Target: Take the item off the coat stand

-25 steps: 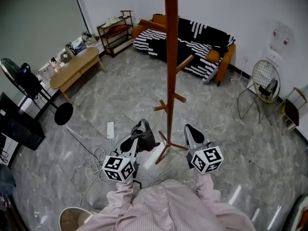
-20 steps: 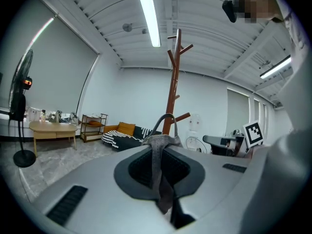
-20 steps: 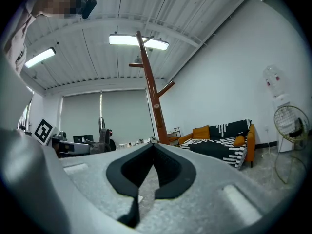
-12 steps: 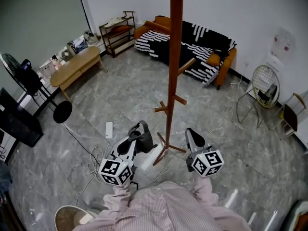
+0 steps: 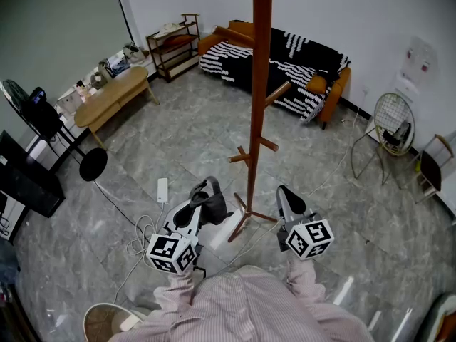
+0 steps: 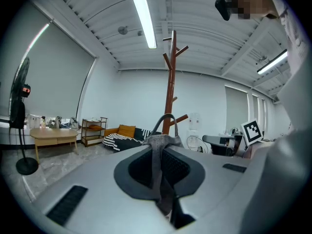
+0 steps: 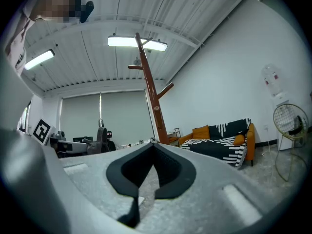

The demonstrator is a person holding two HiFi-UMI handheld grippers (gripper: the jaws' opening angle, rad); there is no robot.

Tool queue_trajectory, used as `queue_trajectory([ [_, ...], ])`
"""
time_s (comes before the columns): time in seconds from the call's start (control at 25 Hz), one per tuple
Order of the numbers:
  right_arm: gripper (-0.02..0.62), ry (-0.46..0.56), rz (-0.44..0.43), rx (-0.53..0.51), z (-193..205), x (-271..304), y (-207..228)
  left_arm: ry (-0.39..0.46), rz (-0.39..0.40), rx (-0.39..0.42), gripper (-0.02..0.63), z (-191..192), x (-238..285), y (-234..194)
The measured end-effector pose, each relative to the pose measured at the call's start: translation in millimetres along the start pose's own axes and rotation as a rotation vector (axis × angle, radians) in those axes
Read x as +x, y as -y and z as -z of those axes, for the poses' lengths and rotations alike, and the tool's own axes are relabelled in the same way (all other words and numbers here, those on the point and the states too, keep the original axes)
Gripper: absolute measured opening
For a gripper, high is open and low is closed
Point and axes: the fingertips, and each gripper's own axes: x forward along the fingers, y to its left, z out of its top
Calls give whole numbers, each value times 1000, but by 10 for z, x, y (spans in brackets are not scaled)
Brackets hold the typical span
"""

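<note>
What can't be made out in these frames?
- Head view: top of the coat stand, cut off by the upper edge.
- Kind of grey item in the left gripper: tiny in head view, mostly hidden by shut jaws in left gripper view.
- Head view: clutter beside the low table, too small.

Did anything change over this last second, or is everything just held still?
Nothing visibly changed. The left gripper stays shut on the grey item, already off the coat stand; the right gripper stays shut and empty, and both hover in the same spots.
</note>
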Motion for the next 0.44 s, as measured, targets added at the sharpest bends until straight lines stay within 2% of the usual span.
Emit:
queue_trajectory([
  [0.44, 5, 20, 10, 2, -73, 26, 3, -4, -18, 11, 14, 10, -11, -67],
])
